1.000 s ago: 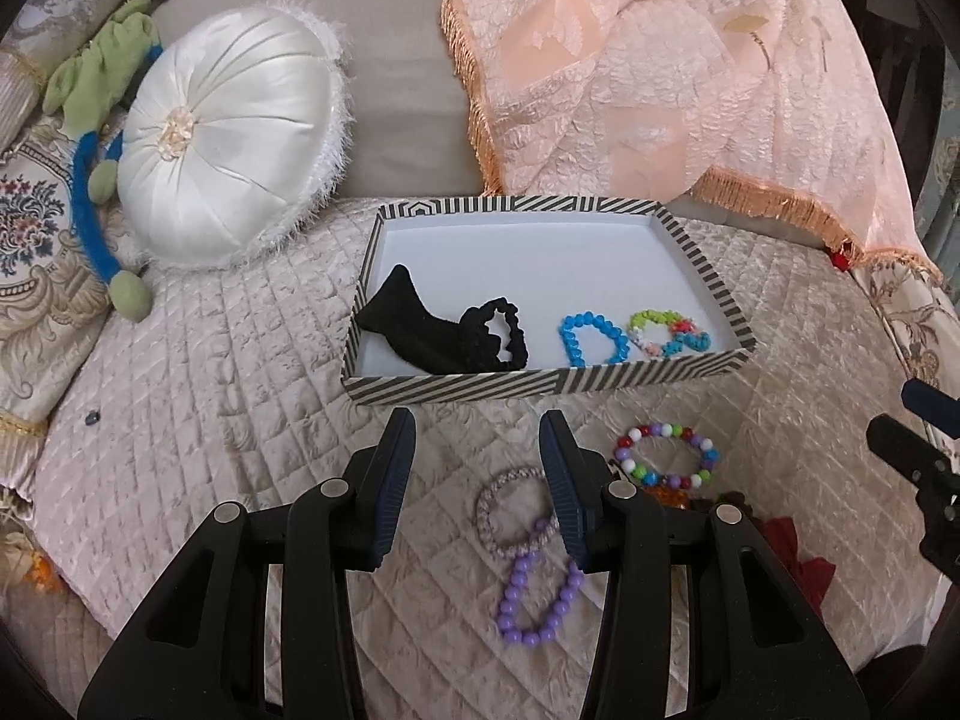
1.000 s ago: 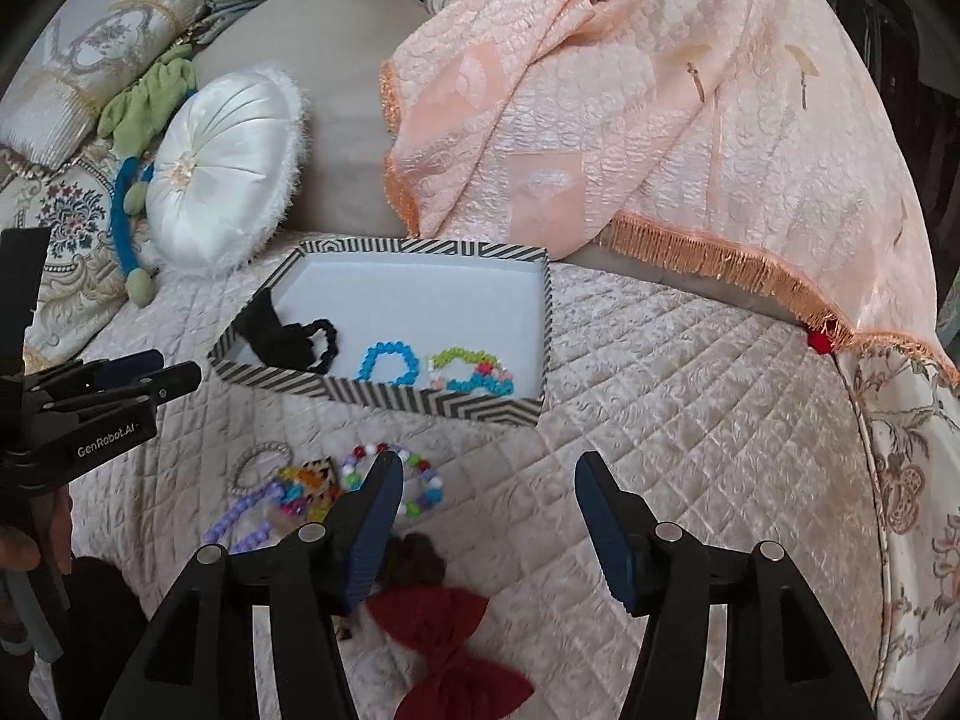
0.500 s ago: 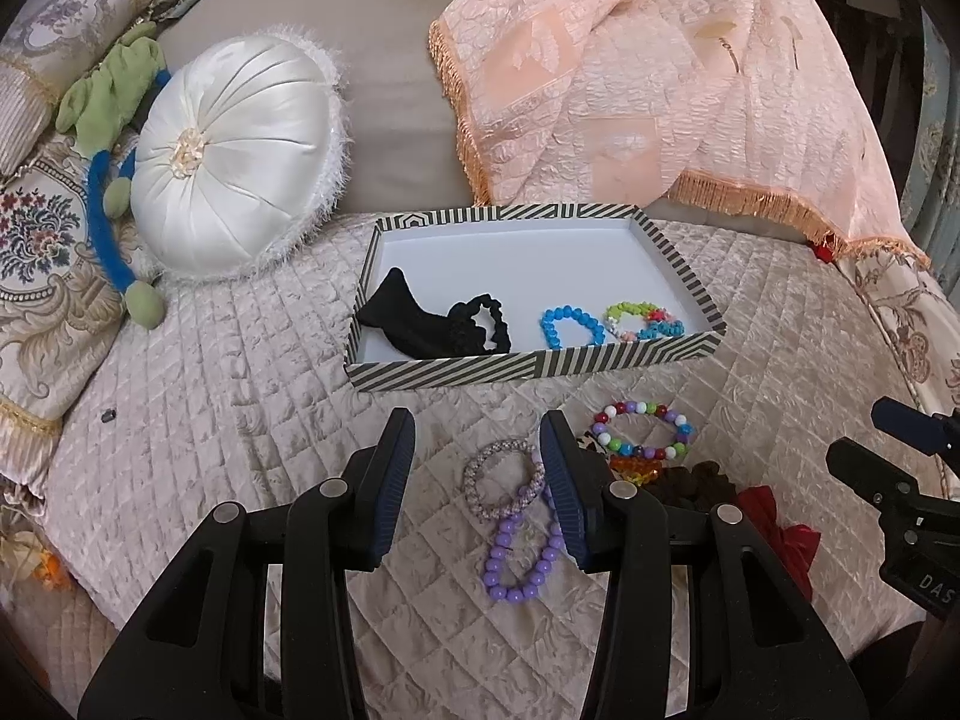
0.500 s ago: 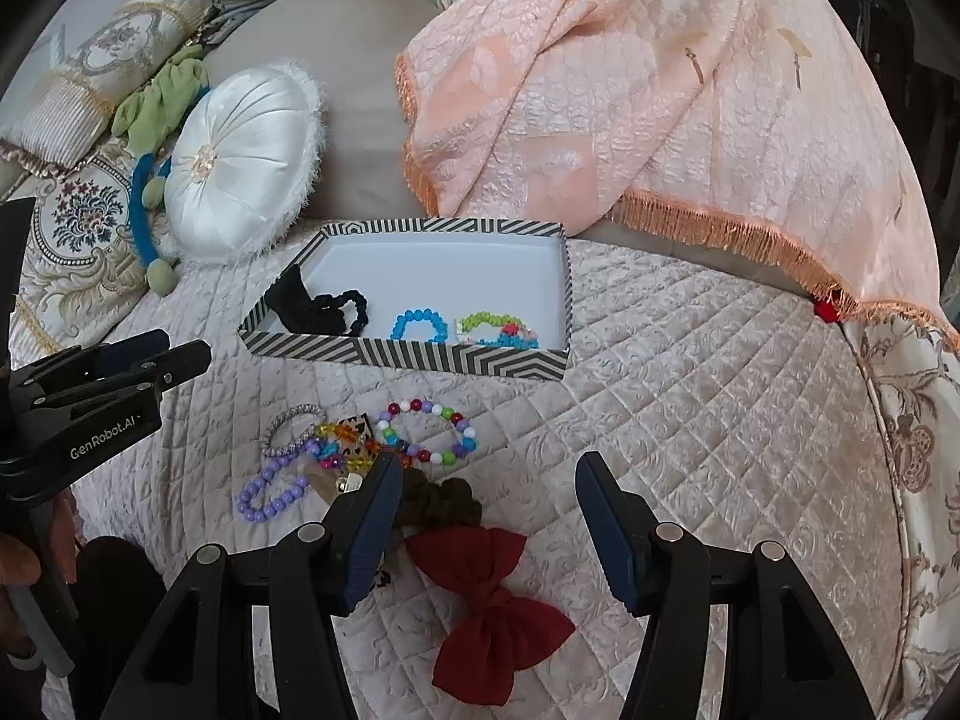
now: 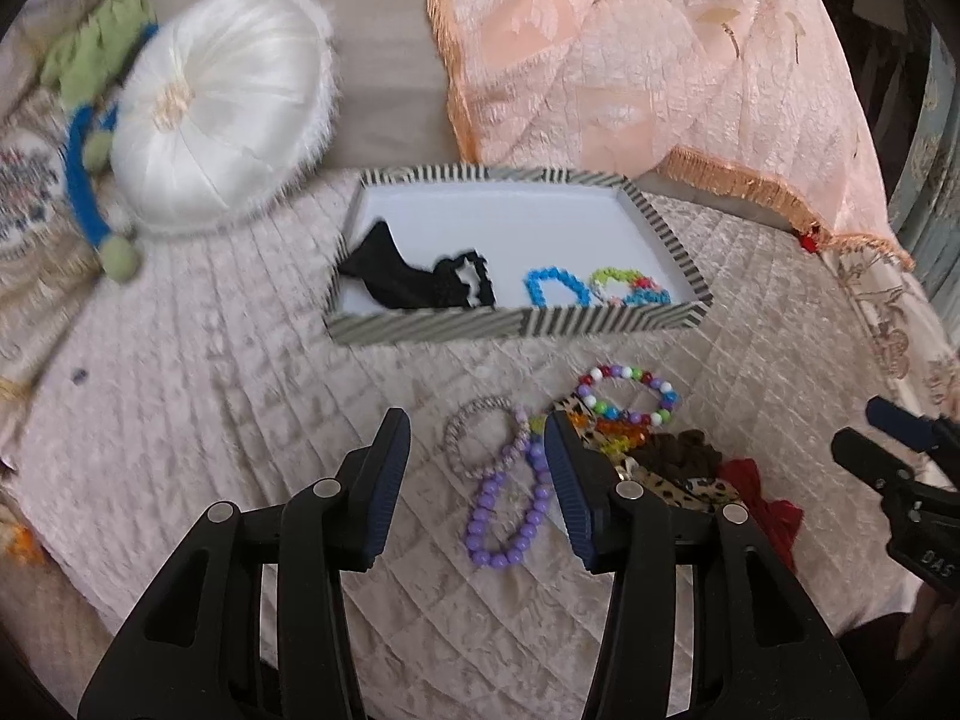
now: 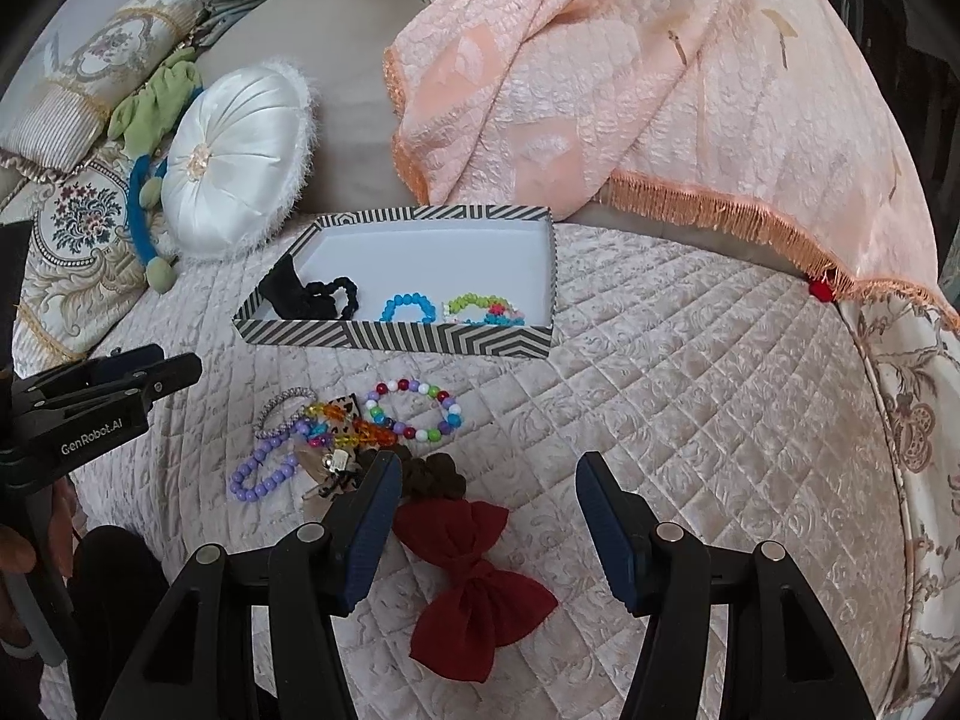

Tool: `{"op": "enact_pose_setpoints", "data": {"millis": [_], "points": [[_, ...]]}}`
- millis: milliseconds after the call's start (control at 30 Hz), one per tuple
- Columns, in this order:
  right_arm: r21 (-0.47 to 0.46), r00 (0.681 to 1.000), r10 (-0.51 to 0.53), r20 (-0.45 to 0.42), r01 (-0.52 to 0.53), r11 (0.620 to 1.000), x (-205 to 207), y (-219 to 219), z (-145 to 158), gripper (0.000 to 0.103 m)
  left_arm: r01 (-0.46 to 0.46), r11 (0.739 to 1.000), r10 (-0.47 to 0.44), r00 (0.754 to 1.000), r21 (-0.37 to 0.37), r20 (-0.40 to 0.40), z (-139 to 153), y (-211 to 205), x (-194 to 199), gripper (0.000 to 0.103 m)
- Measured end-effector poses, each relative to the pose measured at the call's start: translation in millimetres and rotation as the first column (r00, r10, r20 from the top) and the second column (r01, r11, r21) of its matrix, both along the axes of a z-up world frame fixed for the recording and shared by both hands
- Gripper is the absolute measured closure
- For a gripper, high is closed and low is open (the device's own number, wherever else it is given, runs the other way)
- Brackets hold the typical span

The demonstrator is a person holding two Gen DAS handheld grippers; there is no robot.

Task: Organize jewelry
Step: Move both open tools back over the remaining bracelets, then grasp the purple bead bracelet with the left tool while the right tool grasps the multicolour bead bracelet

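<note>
A striped box (image 5: 516,321) (image 6: 396,341) on the quilt holds a black scrunchie (image 5: 414,279), a blue bead bracelet (image 5: 555,288) and a green-and-blue one (image 5: 630,288). Loose in front lie a silver bracelet (image 5: 480,435), a purple bead bracelet (image 5: 510,516) (image 6: 264,471), a multicolour bead bracelet (image 5: 627,396) (image 6: 414,411), a leopard clip, a brown scrunchie (image 6: 435,474) and a red bow (image 6: 474,576). My left gripper (image 5: 477,438) hangs above the silver and purple bracelets, jaws opening, gripping nothing. My right gripper (image 6: 486,480) stands open above the red bow.
A round white cushion (image 5: 222,108) and a green-and-blue plush toy (image 5: 90,120) lie at the back left. A peach fringed throw (image 6: 630,90) drapes over the back right. Patterned pillows (image 6: 78,222) line the left edge.
Both grippers have drawn back from the box toward me, so more of the loose pile and the red bow shows. The left jaws stand a little wider.
</note>
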State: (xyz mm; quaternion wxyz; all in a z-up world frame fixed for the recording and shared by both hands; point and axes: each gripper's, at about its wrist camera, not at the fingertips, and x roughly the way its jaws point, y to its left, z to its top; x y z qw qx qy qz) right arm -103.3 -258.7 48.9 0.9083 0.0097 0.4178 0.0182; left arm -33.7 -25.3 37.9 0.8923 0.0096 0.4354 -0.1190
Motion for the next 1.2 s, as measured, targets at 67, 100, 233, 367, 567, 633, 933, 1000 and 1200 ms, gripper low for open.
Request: {"op": "enact_pose_setpoints", "data": {"millis": [67, 100, 233, 367, 567, 633, 933, 1000, 1200], "points": [[0.008, 1.000, 0.003, -0.009, -0.002, 1.000, 0.3, -3.0, -3.5, 0.045, 0.003, 0.999, -0.005, 0.999, -0.045, -0.049, -7.1, 5.0, 4.4, 0.057], [0.010, 1.000, 0.003, -0.013, -0.003, 1.000, 1.0, -3.9, -4.9, 0.045, 0.003, 0.998, -0.007, 0.998, -0.061, -0.068, -10.1, 6.9, 5.7, 0.057], [0.031, 0.999, 0.013, -0.034, -0.011, 0.999, 5.8, -8.7, -13.8, 0.045, 0.001, 0.994, -0.014, 0.991, -0.105, -0.129, -21.8, 12.7, 13.8, 0.056], [0.069, 0.999, 0.019, -0.051, -0.016, 0.997, 20.8, -16.7, -21.1, 0.045, -0.016, 0.987, -0.016, 0.981, -0.160, -0.195, -33.0, 21.9, 21.9, 0.047], [0.106, 0.996, 0.048, -0.080, -0.040, 0.994, 50.3, -19.1, -33.5, 0.045, 0.024, 0.992, -0.054, 0.968, -0.123, -0.244, -53.9, 20.7, 20.2, 0.046], [0.106, 0.993, 0.064, -0.097, -0.054, 0.993, 61.1, -16.8, -38.6, 0.045, 0.037, 0.994, -0.063, 0.964, -0.102, -0.258, -61.9, 19.4, 19.6, 0.046], [0.083, 0.973, 0.158, -0.167, -0.146, 0.986, 114.1, 3.6, -70.6, 0.045, 0.071, 0.997, -0.065, 0.961, 0.013, -0.267, -85.6, 1.3, 25.7, 0.046], [0.067, 0.968, 0.166, -0.189, -0.156, 0.985, 123.9, 6.3, -81.0, 0.045, 0.078, 0.996, -0.068, 0.965, 0.030, -0.254, -87.7, -1.3, 26.8, 0.046], [0.029, 0.952, 0.184, -0.244, -0.182, 0.983, 138.7, 14.1, -106.5, 0.067, 0.082, 0.996, -0.069, 0.969, 0.044, -0.237, -91.1, -4.6, 28.7, 0.051]]}}
